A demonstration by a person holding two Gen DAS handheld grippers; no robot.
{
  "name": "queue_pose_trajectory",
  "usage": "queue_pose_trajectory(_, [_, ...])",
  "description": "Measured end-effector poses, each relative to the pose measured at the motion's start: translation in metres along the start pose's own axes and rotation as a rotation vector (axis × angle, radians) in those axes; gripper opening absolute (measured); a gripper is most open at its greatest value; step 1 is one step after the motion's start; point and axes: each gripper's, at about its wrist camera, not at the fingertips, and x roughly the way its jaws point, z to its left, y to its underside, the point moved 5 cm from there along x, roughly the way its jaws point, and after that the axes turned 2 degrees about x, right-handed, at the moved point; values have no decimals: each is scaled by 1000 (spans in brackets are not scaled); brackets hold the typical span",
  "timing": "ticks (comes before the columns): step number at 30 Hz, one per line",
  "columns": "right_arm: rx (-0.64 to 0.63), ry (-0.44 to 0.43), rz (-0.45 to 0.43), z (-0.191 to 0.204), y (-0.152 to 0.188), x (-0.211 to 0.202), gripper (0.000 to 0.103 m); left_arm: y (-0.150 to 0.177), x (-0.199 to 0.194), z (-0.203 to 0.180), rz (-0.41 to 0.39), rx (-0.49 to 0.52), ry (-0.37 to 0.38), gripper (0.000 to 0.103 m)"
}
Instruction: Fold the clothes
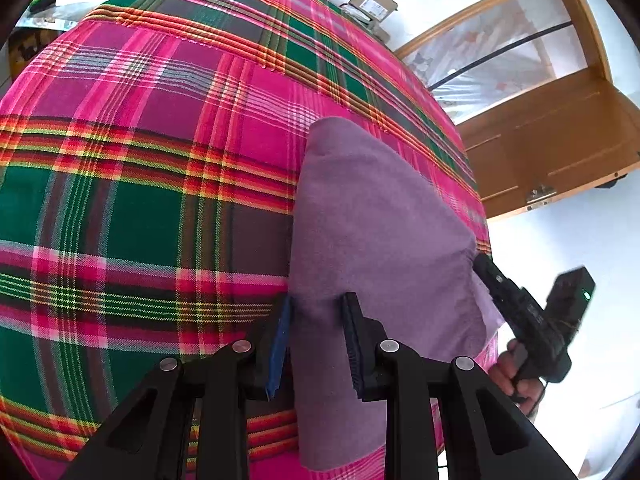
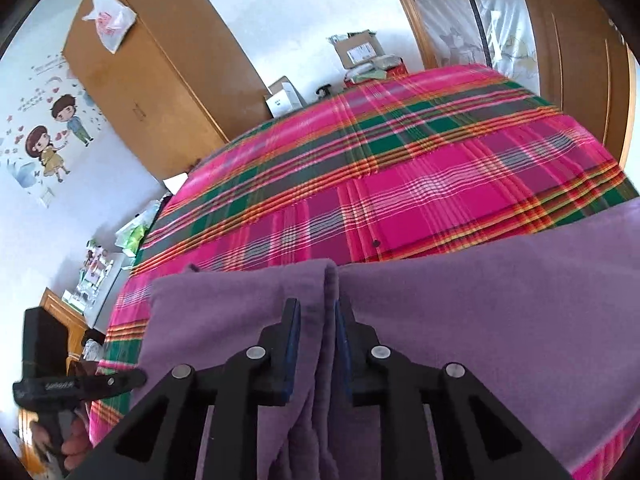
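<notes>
Cardboard box (image 2: 357, 51): upper centre of the right wrist view, beyond the bed's far edge; flaps open, contents not discernible.
White box (image 2: 282, 98): left of it, by the wardrobe (image 2: 152, 68); contents hidden.
Plastic bag (image 2: 109, 24): hangs on the wardrobe front, upper left.
Purple garment (image 1: 384, 240): lies on the plaid bedspread (image 1: 140, 200), lower right of the left wrist view, at the bed's near edge.
Left gripper (image 1: 316, 340): bottom centre, fingers part-open, straddling the garment's left border; whether the pads press the cloth cannot be told.
Right gripper (image 2: 318, 344): bottom centre, fingers narrow, pinching a raised ridge of purple cloth between the pads.
Hand (image 1: 516, 376): lower right of the left wrist view, wrapped round the right gripper's handle.
</notes>
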Motion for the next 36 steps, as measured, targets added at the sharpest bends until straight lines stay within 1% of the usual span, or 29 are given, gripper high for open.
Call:
queue_pose_trajectory(2, [-7, -28, 11, 4, 11, -9, 20, 1, -1, 0, 0, 0, -1, 27])
queue_pose_trajectory(4, [-14, -55, 22, 7, 22, -18, 24, 2, -2, 0, 0, 2, -3, 27])
queue_pose_trajectory(7, [-25, -97, 39, 12, 39, -32, 25, 3, -3, 0, 0, 9, -9, 27])
queue_pose_trajectory(8, [-28, -92, 51, 13, 46, -34, 25, 4, -4, -1, 1, 13, -11, 27])
queue_pose_trajectory(11, [-35, -74, 52, 13, 60, -37, 25, 6, -5, -2, -2, 19, -17, 27])
queue_pose_trajectory(13, [-26, -81, 47, 13, 66, -40, 25, 7, -5, -2, -2, 21, -21, 27])
queue_pose_trajectory(14, [-20, -92, 41, 13, 69, -41, 25, 7, -6, -2, -2, 22, -22, 31])
queue_pose_trajectory(15, [-24, -90, 40, 13, 70, -42, 24, 9, -6, -3, -5, 24, -18, 35])
queue_pose_trajectory(16, [-32, -82, 34, 13, 71, -43, 15, 10, -7, -5, -6, 33, -18, 37])
queue_pose_trajectory(17, [-40, -74, 28, 12, 72, -44, 12, 11, -7, -7, -7, 45, -20, 40])
queue_pose_trajectory(19, [-29, -82, 29, 12, 71, -43, 9, 14, -6, -11, -5, 71, -28, 42])
queue_pose_trajectory(21, [-15, -46, -2, 6, 68, -48, 7, 15, -7, -12, -6, 81, -35, 43])
queue_pose_trajectory(22, [-7, -27, -17, 3, 66, -50, 1, 16, -7, -12, -8, 79, -33, 44])
queue_pose_trajectory(24, [13, 6, -34, -3, 65, -52, 0, 17, -7, -13, -10, 82, -33, 48])
queue_pose_trajectory(26, [38, 36, -35, -11, 64, -49, 0, 18, -7, -15, -9, 94, -40, 49])
queue_pose_trajectory(27, [48, 29, -31, -12, 66, -48, 1, 19, -6, -16, -9, 100, -44, 49])
queue_pose_trajectory(30, [42, 48, -51, -8, 68, -48, 2, 19, -6, -16, -8, 99, -43, 49])
queue_pose_trajectory(32, [23, 1, -67, 2, 67, -51, 7, 20, -7, -14, -9, 91, -35, 49])
queue_pose_trajectory(33, [12, -15, -62, 6, 66, -49, 19, 20, -7, -14, -10, 88, -31, 50])
queue_pose_trajectory(34, [1, -29, -56, 10, 66, -47, 35, 21, -7, -14, -13, 91, -31, 50])
queue_pose_trajectory(35, [1, -20, -48, 11, 67, -43, 41, 22, -7, -14, -16, 96, -31, 50])
queue_pose_trajectory(36, [1, -10, -40, 11, 67, -40, 43, 23, -7, -15, -19, 104, -35, 50])
